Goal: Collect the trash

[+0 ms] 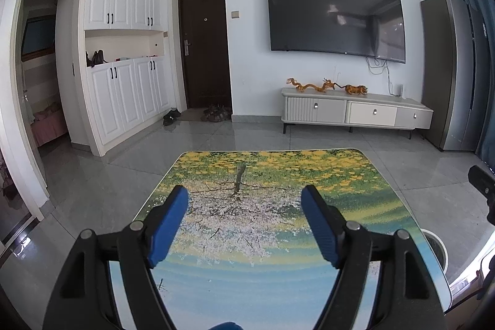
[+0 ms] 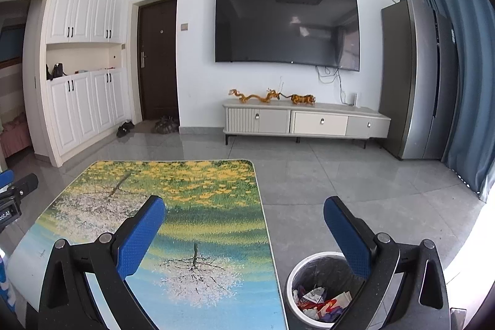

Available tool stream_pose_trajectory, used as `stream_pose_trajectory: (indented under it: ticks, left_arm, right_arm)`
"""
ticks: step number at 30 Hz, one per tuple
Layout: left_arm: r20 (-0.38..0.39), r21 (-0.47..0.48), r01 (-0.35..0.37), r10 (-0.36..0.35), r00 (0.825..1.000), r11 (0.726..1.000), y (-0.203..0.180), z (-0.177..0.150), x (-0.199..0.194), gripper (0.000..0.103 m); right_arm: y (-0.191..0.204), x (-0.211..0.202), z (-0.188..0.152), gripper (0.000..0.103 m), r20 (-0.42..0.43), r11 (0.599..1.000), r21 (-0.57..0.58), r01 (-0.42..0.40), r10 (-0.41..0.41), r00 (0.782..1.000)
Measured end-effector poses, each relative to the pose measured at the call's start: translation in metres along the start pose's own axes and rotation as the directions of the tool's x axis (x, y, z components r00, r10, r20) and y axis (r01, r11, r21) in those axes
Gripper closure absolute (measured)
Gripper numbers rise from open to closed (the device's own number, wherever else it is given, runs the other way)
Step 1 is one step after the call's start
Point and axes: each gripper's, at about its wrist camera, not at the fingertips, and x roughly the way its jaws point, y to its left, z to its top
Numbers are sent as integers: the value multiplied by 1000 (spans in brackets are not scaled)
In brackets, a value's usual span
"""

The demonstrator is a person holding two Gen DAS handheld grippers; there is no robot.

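Note:
A white round trash bin (image 2: pixel 292 277) with a black liner stands on the floor right of the table; crumpled wrappers (image 2: pixel 321 300) lie inside it. Its rim also shows in the left wrist view (image 1: pixel 437 243). My right gripper (image 2: pixel 244 206) is open and empty, held above the table's right edge and the bin. My left gripper (image 1: pixel 244 195) is open and empty above the table (image 1: pixel 278 172), which has a printed tree and flower top. No loose trash shows on the table.
Grey tiled floor (image 2: pixel 340 184) surrounds the table. A TV stand (image 2: pixel 306 121) with ornaments sits under a wall TV. A fridge (image 2: pixel 414 82) and blue curtain stand at right. White cabinets (image 1: pixel 123 95), a dark door and shoes are at left.

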Motion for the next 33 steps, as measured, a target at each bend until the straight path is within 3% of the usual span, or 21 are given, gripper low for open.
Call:
stream_pose_trajectory:
  ticks: [14,20,33]
  left_arm:
    - [43,-9,7,-7,999,1000,-3,0,-11,28]
    - [83,-21,-24,26,996,999,-2,-1,-16,21]
    - [102,-11,-54,55,993,998,-3,-4,-16,20]
  right_arm:
    - [-12,-17,1,0,37,999,27,34,-35,999]
    - [-14,-18,0,0,36,999,35,41,-42,998]
    - [-9,-20,-2,0,52,998,24,54,-55,997]
